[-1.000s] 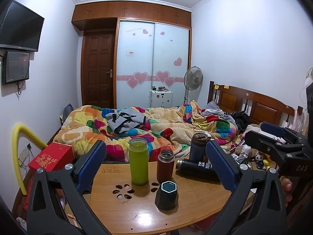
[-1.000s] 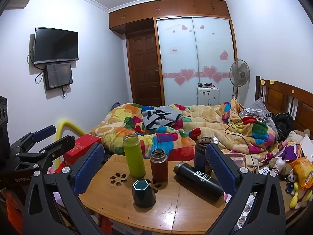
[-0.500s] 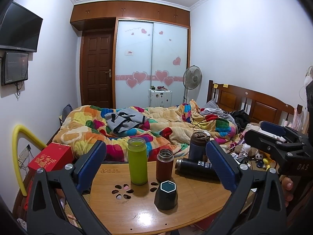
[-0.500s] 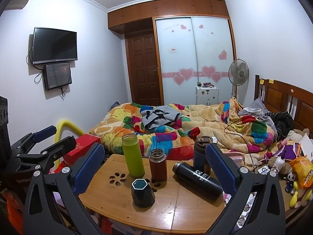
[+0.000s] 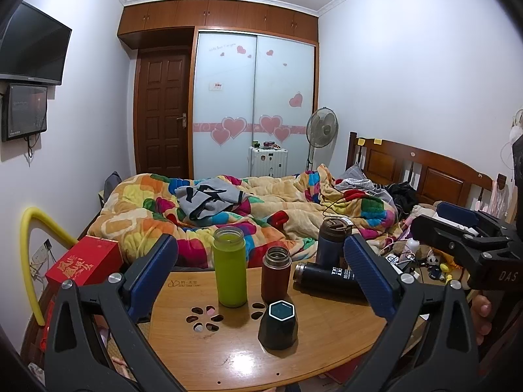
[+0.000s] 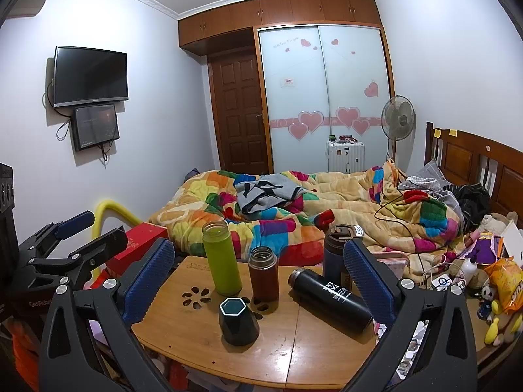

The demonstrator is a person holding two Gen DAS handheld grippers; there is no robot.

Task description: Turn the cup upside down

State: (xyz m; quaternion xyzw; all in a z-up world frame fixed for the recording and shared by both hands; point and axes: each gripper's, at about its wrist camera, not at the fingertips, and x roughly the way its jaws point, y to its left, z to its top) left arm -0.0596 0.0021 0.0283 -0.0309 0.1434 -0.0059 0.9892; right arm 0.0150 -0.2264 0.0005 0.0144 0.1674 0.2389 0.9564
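Observation:
A dark hexagonal cup (image 5: 278, 325) stands upright, mouth up, near the front of the round wooden table (image 5: 202, 356); it also shows in the right wrist view (image 6: 238, 320). My left gripper (image 5: 261, 281) is open and empty, held back from the table with the cup between and below its fingers. My right gripper (image 6: 258, 281) is open and empty, also short of the table. Each gripper shows at the edge of the other's view: the right one (image 5: 457, 228), the left one (image 6: 75, 238).
On the table stand a green bottle (image 5: 229, 266), a brown-red bottle (image 5: 276, 276) and a dark blue flask (image 5: 330, 241); a black flask (image 5: 327, 282) lies on its side. A bed with a colourful blanket (image 5: 261, 209) lies behind. A red box (image 5: 83, 259) sits at left.
Both views have shifted slightly; the grippers stay open and nothing on the table has moved.

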